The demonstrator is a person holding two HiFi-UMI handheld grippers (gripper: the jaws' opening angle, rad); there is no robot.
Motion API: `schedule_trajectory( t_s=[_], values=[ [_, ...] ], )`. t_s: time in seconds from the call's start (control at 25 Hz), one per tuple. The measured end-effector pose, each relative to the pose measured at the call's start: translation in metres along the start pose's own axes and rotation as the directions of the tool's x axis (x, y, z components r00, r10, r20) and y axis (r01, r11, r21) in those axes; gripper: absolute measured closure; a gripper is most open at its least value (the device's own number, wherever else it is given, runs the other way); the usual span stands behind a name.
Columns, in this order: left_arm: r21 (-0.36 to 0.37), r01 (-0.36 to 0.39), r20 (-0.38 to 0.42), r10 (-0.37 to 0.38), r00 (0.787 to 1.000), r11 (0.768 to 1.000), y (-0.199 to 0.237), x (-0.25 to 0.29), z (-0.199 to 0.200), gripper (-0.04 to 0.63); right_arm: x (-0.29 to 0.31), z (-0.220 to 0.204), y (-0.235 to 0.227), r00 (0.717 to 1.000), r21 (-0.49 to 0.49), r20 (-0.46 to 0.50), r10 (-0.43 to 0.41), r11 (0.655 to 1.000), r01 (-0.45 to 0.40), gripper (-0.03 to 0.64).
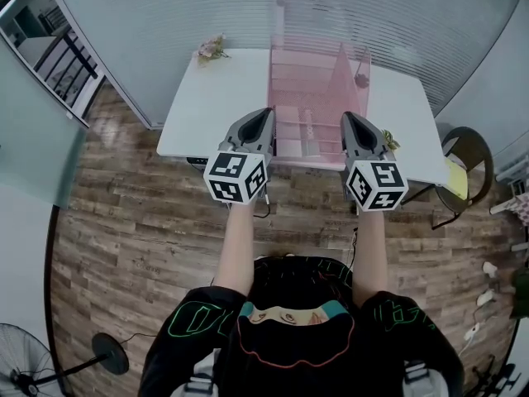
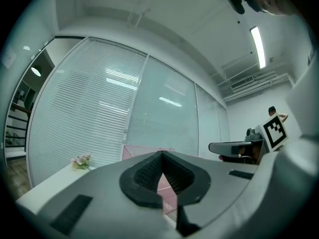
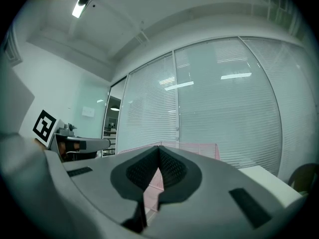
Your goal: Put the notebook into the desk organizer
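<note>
Left gripper (image 2: 160,154): fingers together, nothing between them. Right gripper (image 3: 159,150): fingers together, likewise empty. Both are held above the near edge of the white desk (image 1: 215,106), touching nothing. The pink translucent desk organizer (image 1: 318,98) stands on the desk, just beyond both grippers. The notebook cannot be made out. A small flower sprig (image 1: 212,50) lies at the desk's far left corner. The floor (image 1: 124,222) is wood plank, and a blind-covered glass wall (image 1: 165,7) stands behind the desk.
</note>
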State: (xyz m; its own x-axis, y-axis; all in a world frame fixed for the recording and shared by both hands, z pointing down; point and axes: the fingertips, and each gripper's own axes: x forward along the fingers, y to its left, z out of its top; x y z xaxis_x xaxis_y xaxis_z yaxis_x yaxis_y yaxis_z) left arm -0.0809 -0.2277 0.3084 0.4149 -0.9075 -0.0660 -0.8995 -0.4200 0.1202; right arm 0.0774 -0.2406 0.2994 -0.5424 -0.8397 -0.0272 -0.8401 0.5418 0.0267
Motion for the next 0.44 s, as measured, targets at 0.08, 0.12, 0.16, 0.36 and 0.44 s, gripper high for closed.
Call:
schedule_trajectory(
  t_s=[0.08, 0.12, 0.16, 0.36, 0.44],
  values=[
    [-0.001, 0.001, 0.000, -0.001, 1.000, 1.000, 0.002, -0.002, -0.002, 0.598, 0.000, 0.001, 0.002, 1.000, 0.000, 0.004, 0.005, 1.000, -0.005, 0.614],
    [-0.003, -0.002, -0.001, 0.002, 1.000, 1.000, 0.003, -0.003, -0.003, 0.598, 0.001, 0.000, 0.003, 1.000, -0.002, 0.004, 0.006, 1.000, -0.006, 0.614],
    [-0.007, -0.006, -0.002, 0.006, 1.000, 1.000, 0.005, -0.004, -0.004, 0.598, 0.001, -0.001, 0.003, 1.000, -0.004, 0.003, 0.007, 1.000, -0.007, 0.614],
    [-0.026, -0.008, -0.011, 0.008, 1.000, 1.000, 0.009, -0.005, -0.011, 0.598, 0.000, -0.003, 0.004, 1.000, -0.017, 0.008, 0.009, 1.000, -0.009, 0.614],
    [-0.031, -0.006, -0.014, 0.005, 1.000, 1.000, 0.009, -0.005, -0.014, 0.598, 0.001, -0.002, 0.005, 1.000, -0.024, 0.014, 0.014, 1.000, -0.013, 0.614]
  ],
)
